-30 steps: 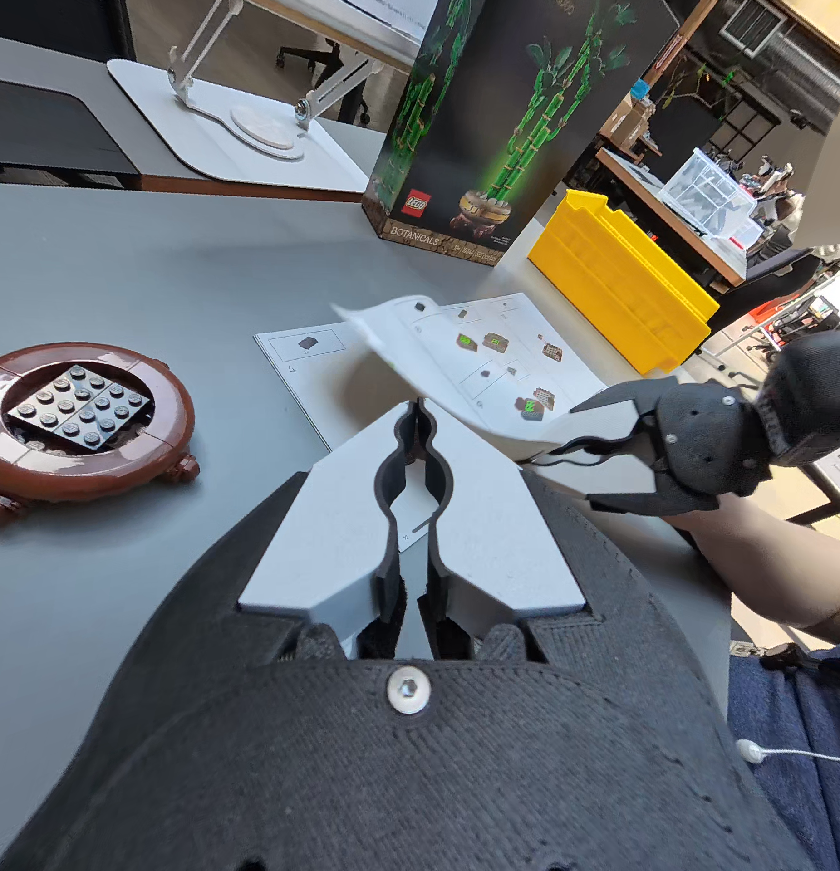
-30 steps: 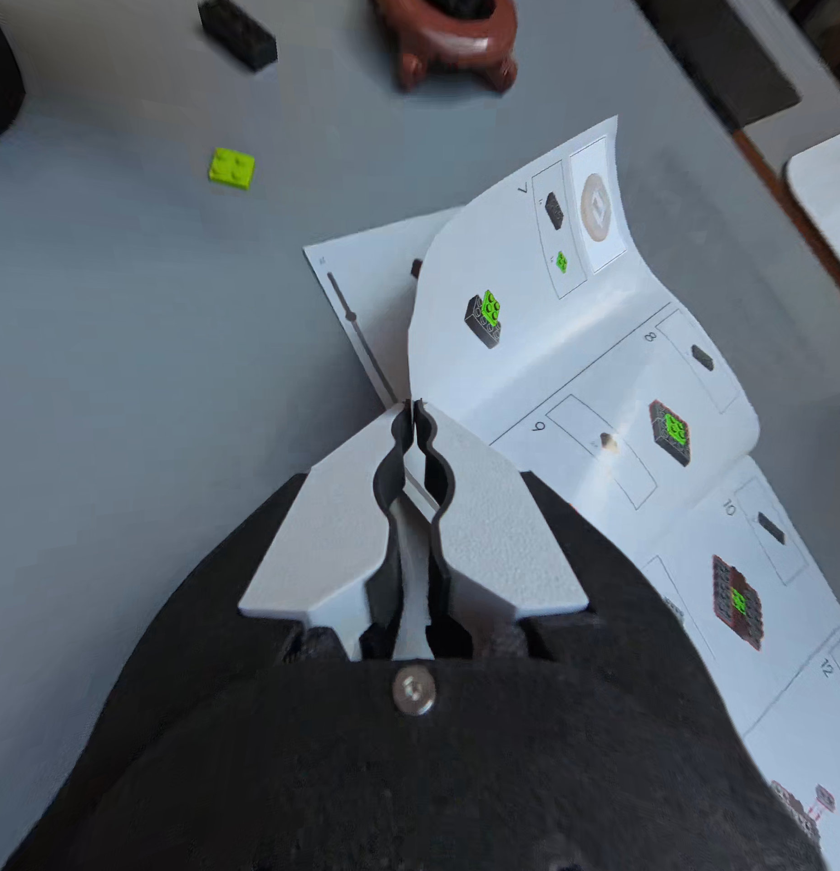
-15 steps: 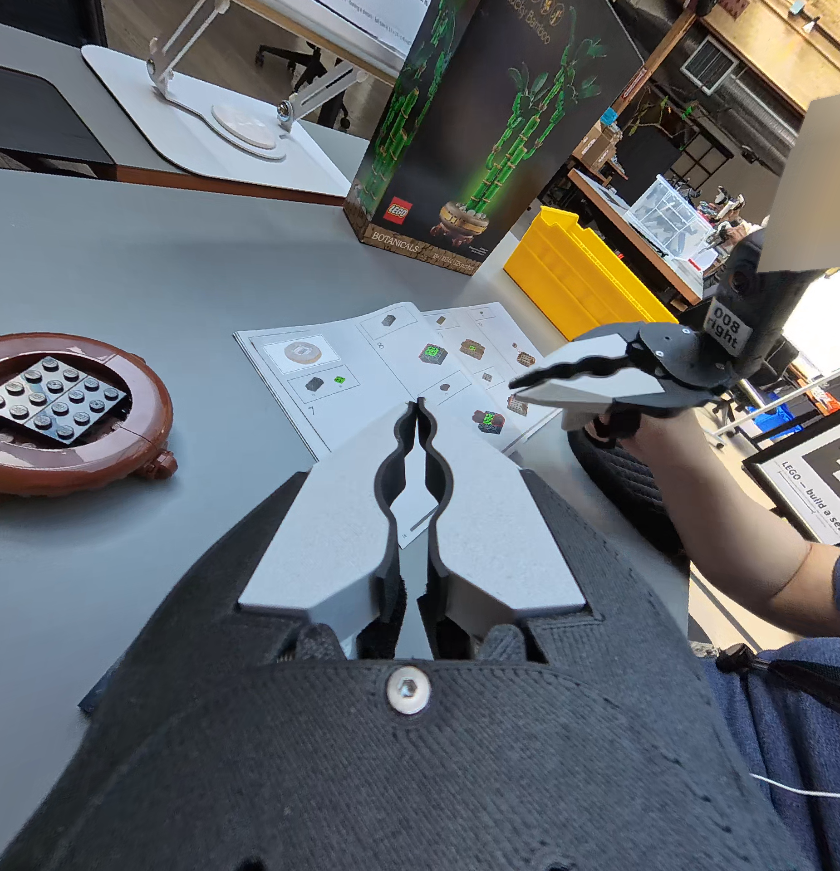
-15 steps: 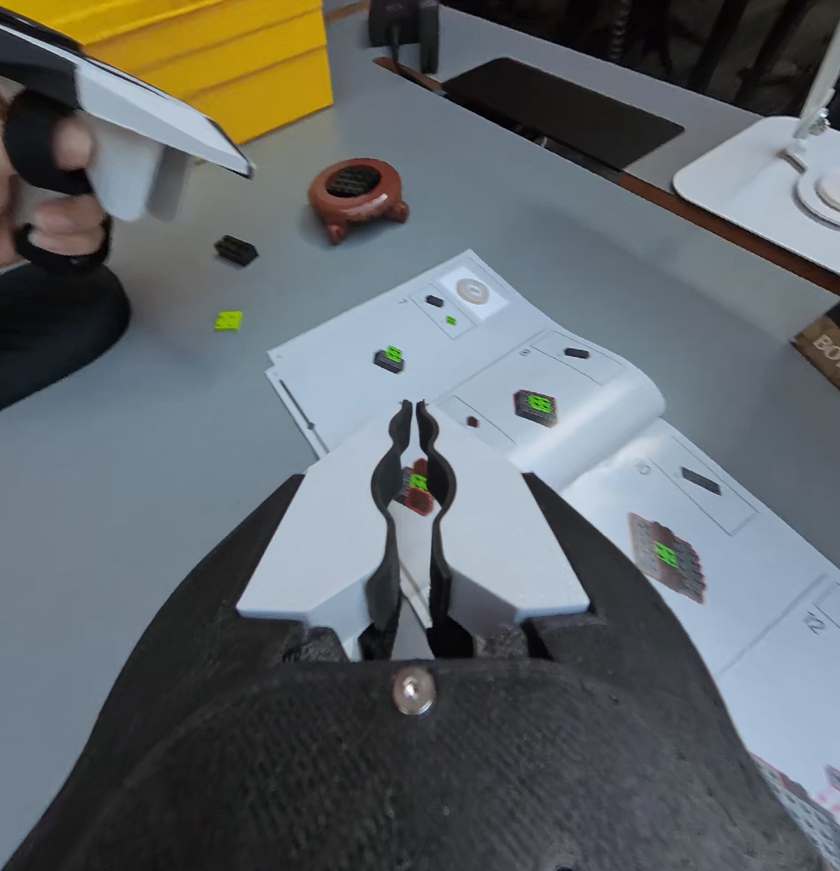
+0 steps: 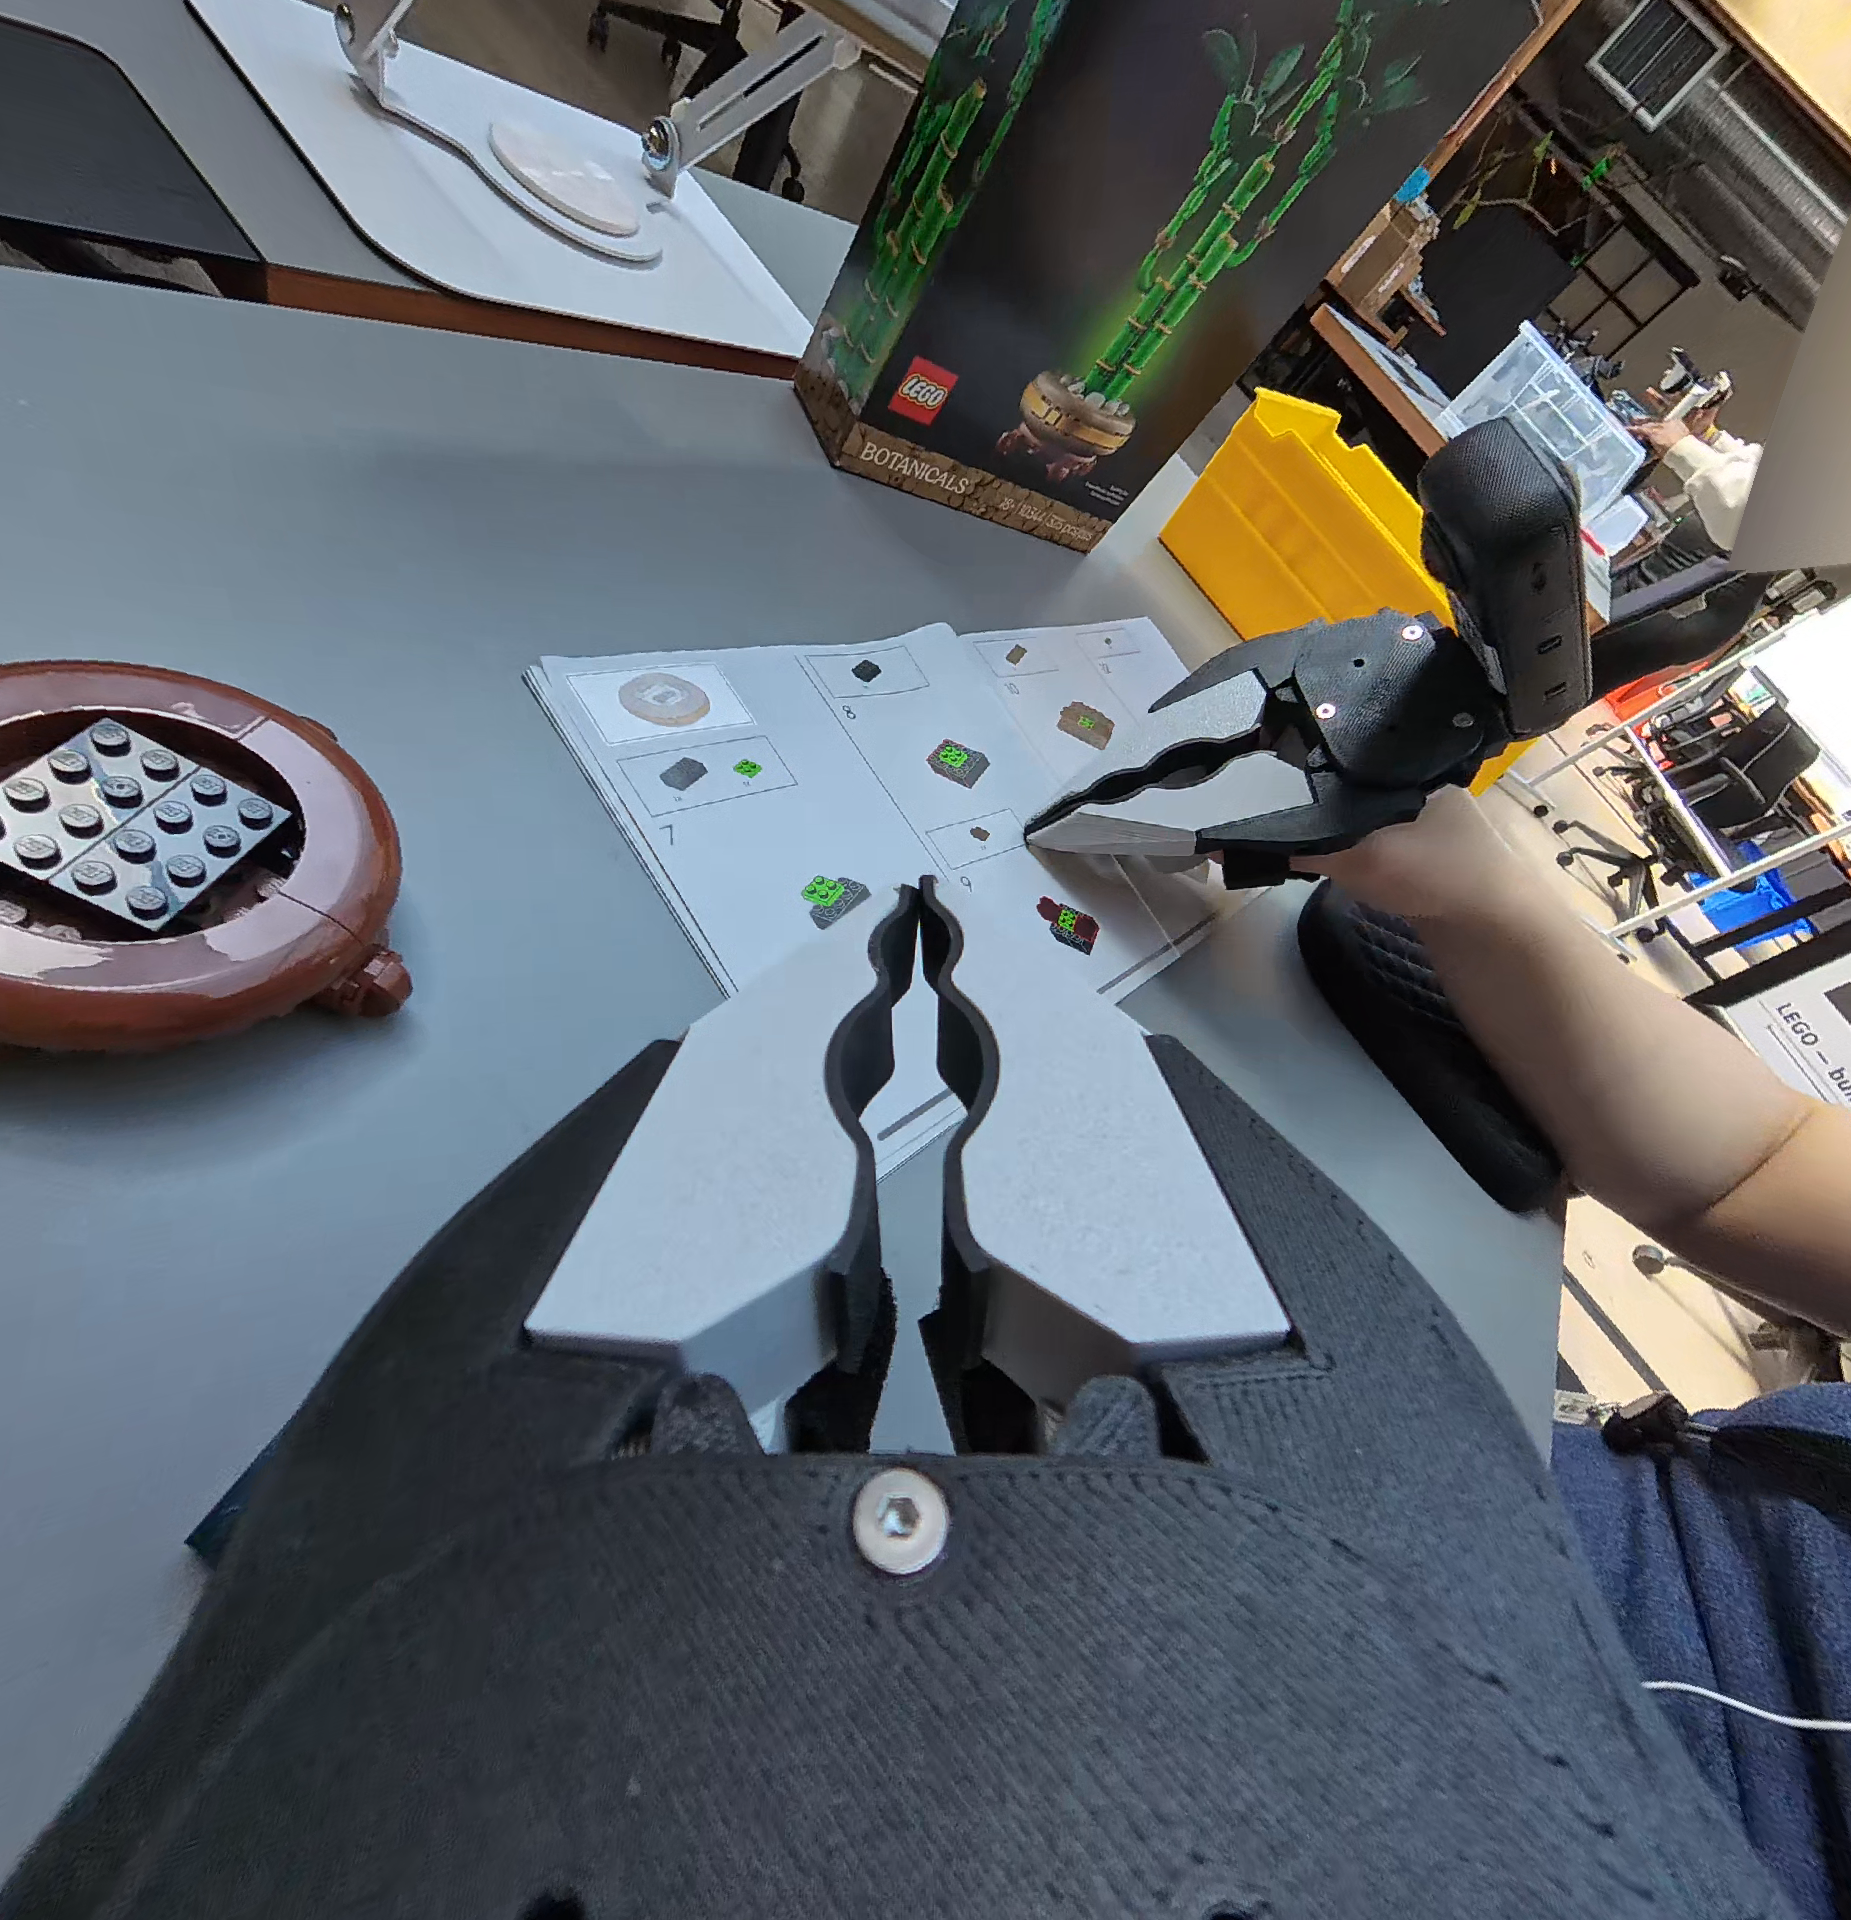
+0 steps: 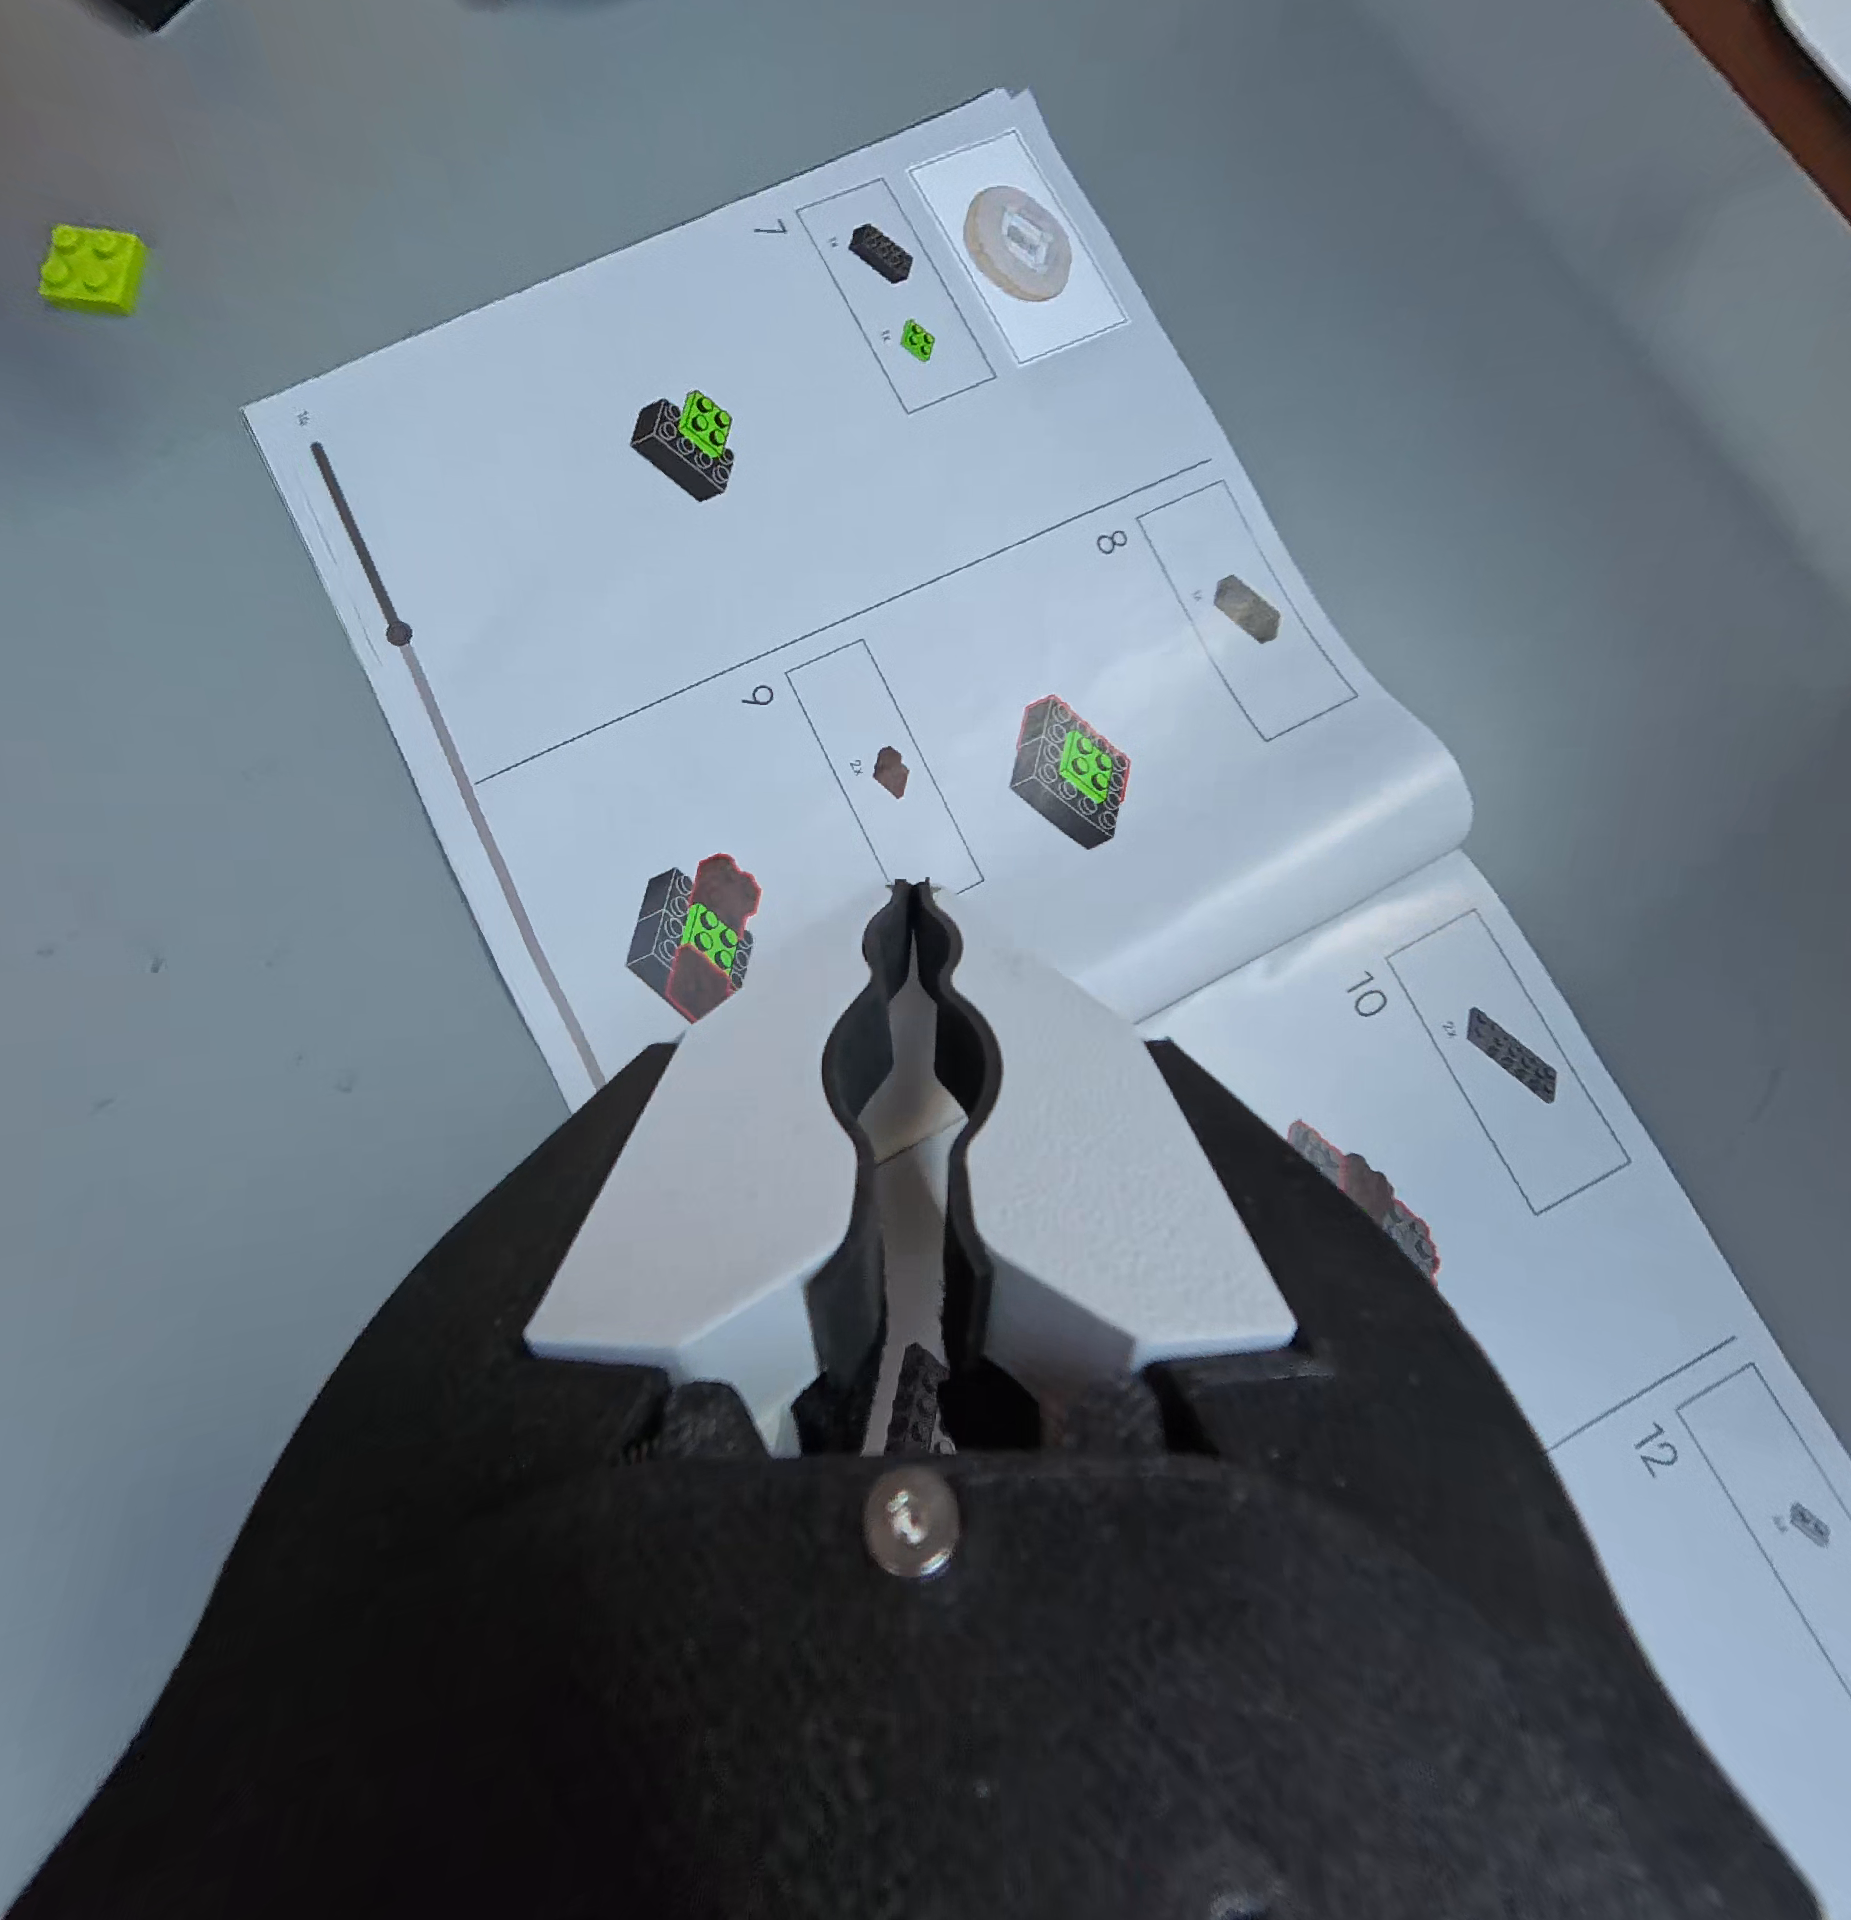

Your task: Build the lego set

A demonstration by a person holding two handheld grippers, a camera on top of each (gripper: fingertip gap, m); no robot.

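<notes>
The lifted page has come down and the instruction booklet (image 5: 859,769) now lies open and nearly flat on the grey desk (image 5: 277,520), with the right gripper (image 5: 1035,828) lowered until its tip touches the page, where half a second ago it hung above it. Its fingers are pressed together with nothing between them, and so are those of the left gripper (image 5: 923,885), which hovers over the booklet's near edge.

The booklet's near corner is hidden under the left gripper's body, and in the right wrist view its right-hand page runs out of frame. One page edge (image 6: 1420,790) near the spine curls up a little. A dark block at the top left corner of that view is cut off and I cannot tell what it is.

The brown round lego base (image 5: 173,935) sits at the left of the desk, partly cut off, with a black studded plate (image 5: 121,821) lying tilted in its middle opening. A single lime green brick (image 6: 92,268) lies loose on the desk, well left of the booklet.

Far across the desk stands the tall dark set box (image 5: 1056,260) with bamboo pictured on it, and right of it a yellow bin (image 5: 1295,520); its inside is not visible.
</notes>
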